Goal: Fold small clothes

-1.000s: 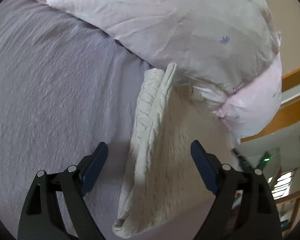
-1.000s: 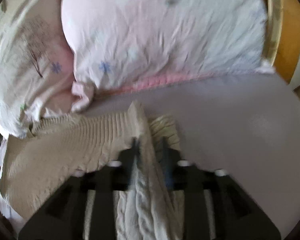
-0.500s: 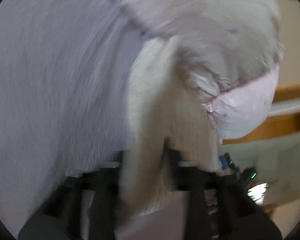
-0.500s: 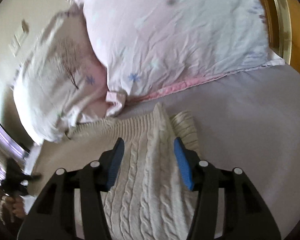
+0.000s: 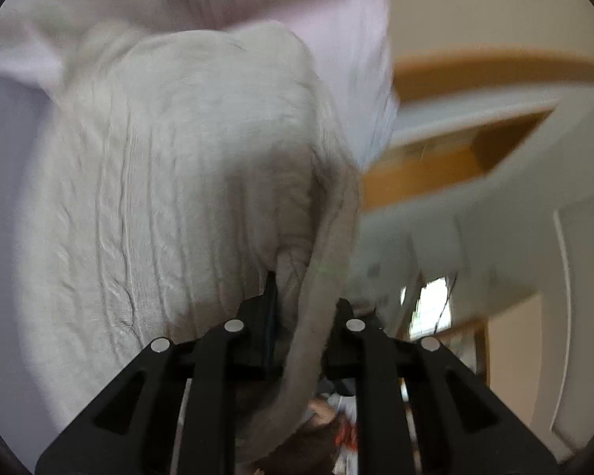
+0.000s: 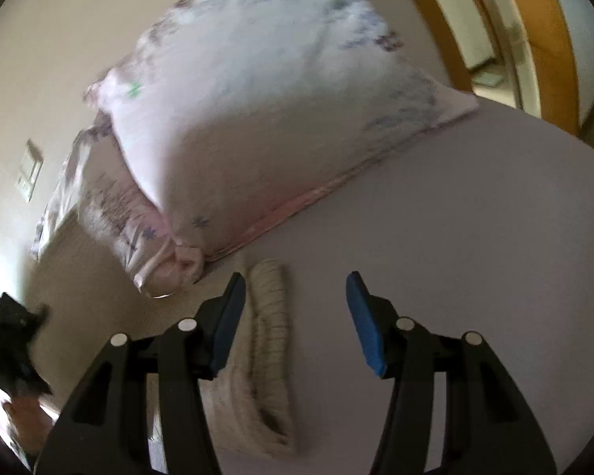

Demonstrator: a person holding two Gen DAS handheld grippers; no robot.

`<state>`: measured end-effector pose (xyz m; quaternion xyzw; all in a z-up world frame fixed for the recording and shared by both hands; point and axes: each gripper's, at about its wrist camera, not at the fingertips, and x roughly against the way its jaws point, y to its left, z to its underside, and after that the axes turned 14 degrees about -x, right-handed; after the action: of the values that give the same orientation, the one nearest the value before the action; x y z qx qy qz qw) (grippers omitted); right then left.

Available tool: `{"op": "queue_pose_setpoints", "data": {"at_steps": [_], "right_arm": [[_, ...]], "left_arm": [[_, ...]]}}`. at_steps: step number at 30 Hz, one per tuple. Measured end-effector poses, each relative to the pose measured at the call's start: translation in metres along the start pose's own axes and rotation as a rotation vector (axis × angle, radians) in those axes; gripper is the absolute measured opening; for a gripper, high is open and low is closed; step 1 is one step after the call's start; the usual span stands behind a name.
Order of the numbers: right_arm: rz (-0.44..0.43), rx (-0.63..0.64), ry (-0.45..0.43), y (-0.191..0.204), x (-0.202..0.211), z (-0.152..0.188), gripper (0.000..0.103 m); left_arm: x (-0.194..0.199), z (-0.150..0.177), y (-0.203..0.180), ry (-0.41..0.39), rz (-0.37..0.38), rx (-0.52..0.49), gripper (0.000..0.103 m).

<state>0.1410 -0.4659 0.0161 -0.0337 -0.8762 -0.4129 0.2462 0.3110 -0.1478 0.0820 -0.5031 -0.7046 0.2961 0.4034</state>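
The sweater (image 5: 170,182) is a small cream cable-knit piece, soft and thick, with raised braided ribs running along its length. In my left wrist view it fills most of the frame, lifted and draped in a rounded bulge, one folded edge hanging down in a narrow band that my left claw (image 5: 303,316) pinches between its closed fingers. The knit there is bunched and creased. In my right wrist view the same sweater (image 6: 267,316) lies on the lavender bed sheet (image 6: 475,237), its ribbed hem doubled into a long roll just beside my right claw's left finger, close below the pillow's corner. The view is blurred.
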Motion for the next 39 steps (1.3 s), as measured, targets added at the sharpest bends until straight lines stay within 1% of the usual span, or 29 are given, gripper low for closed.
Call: {"op": "queue_pose_setpoints", "data": {"at_steps": [1,2,3,4,5,6,7,9,10,11,12,14,16,18,19,21,22,23,24,25,27,30,31,32,34,35,36,38,39], "right_arm": [[0.000,-0.017,0.011,-0.004,0.000,-0.002,0.053],[0.001,-0.033,0.025,-0.008,-0.001,-0.003,0.053],[0.003,-0.049,0.053,-0.012,-0.002,-0.006,0.053],[-0.002,-0.055,0.075,-0.013,-0.002,-0.008,0.056],[-0.014,-0.058,0.098,-0.014,-0.002,-0.009,0.063],[-0.037,-0.062,0.126,-0.015,-0.002,-0.011,0.068],[-0.063,-0.076,0.161,-0.015,-0.005,-0.013,0.077],[-0.126,-0.136,0.270,-0.018,-0.020,-0.016,0.082],[-0.138,-0.167,0.323,-0.018,-0.030,-0.016,0.082],[-0.139,-0.189,0.365,-0.018,-0.040,-0.014,0.082],[-0.131,-0.202,0.416,-0.016,-0.053,-0.012,0.082],[-0.103,-0.195,0.472,-0.011,-0.072,-0.006,0.081],[-0.112,-0.171,0.496,0.000,-0.080,-0.001,0.082],[-0.123,-0.170,0.529,0.008,-0.086,0.004,0.082],[-0.109,-0.141,0.522,0.012,-0.088,0.005,0.082],[-0.090,-0.103,0.523,0.020,-0.093,0.009,0.083],[-0.087,-0.093,0.526,0.023,-0.095,0.010,0.079],[-0.082,-0.074,0.533,0.026,-0.097,0.012,0.070],[-0.066,-0.051,0.529,0.029,-0.098,0.016,0.068],[-0.061,-0.044,0.527,0.030,-0.098,0.015,0.065],[-0.073,-0.051,0.528,0.028,-0.098,0.017,0.061],[-0.100,-0.067,0.526,0.021,-0.098,0.017,0.041],[-0.121,-0.076,0.531,0.018,-0.097,0.016,0.037],[-0.131,-0.074,0.530,0.018,-0.096,0.017,0.034],[-0.143,-0.060,0.512,0.022,-0.091,0.019,0.032],[-0.158,-0.060,0.500,0.026,-0.087,0.019,0.031],[-0.203,-0.069,0.493,0.035,-0.083,0.020,0.031],[-0.288,-0.052,0.501,0.057,-0.075,0.024,0.030],[-0.302,-0.027,0.509,0.068,-0.073,0.028,0.030]], "left_arm": [[-0.025,0.002,0.000,0.051,0.002,-0.009,0.019],[-0.059,0.005,0.001,0.129,0.024,-0.009,0.019],[-0.076,0.008,0.002,0.171,0.085,0.009,0.019],[-0.078,0.009,0.002,0.179,0.128,0.021,0.019],[-0.068,0.008,-0.002,0.157,0.155,0.003,0.019],[-0.049,0.004,-0.006,0.109,0.127,-0.038,0.021],[-0.016,-0.003,-0.005,0.023,0.035,-0.079,0.026],[0.028,-0.008,0.005,-0.076,-0.138,-0.080,0.055],[0.048,-0.009,0.014,-0.108,-0.227,-0.073,0.058],[0.062,-0.007,0.024,-0.110,-0.306,-0.062,0.058],[0.065,-0.005,0.033,-0.091,-0.338,-0.041,0.060],[0.059,0.006,0.050,0.000,-0.400,0.008,0.061],[0.042,0.014,0.060,0.085,-0.486,0.005,0.061],[0.041,0.019,0.066,0.085,-0.486,0.006,0.061],[0.040,0.019,0.066,0.076,-0.482,0.002,0.061],[0.029,0.014,0.066,0.080,-0.510,-0.025,0.066],[0.027,0.014,0.065,0.086,-0.547,-0.042,0.069],[0.019,0.012,0.062,0.091,-0.578,-0.050,0.078],[0.022,0.017,0.059,0.095,-0.611,-0.046,0.083],[0.025,0.018,0.060,0.087,-0.631,-0.033,0.083],[0.031,0.022,0.062,0.060,-0.629,-0.020,0.083],[0.028,0.024,0.072,0.077,-0.534,0.036,0.083],[0.024,0.024,0.078,0.079,-0.470,0.070,0.082],[0.019,0.023,0.080,0.077,-0.443,0.072,0.082],[0.002,0.023,0.088,0.108,-0.314,0.106,0.065],[0.000,0.025,0.091,0.106,-0.311,0.118,0.058],[0.004,0.025,0.088,0.112,-0.306,0.099,0.047],[0.022,0.022,0.081,0.115,-0.262,0.058,0.041],[0.036,0.021,0.075,0.107,-0.268,0.030,0.041]]}}
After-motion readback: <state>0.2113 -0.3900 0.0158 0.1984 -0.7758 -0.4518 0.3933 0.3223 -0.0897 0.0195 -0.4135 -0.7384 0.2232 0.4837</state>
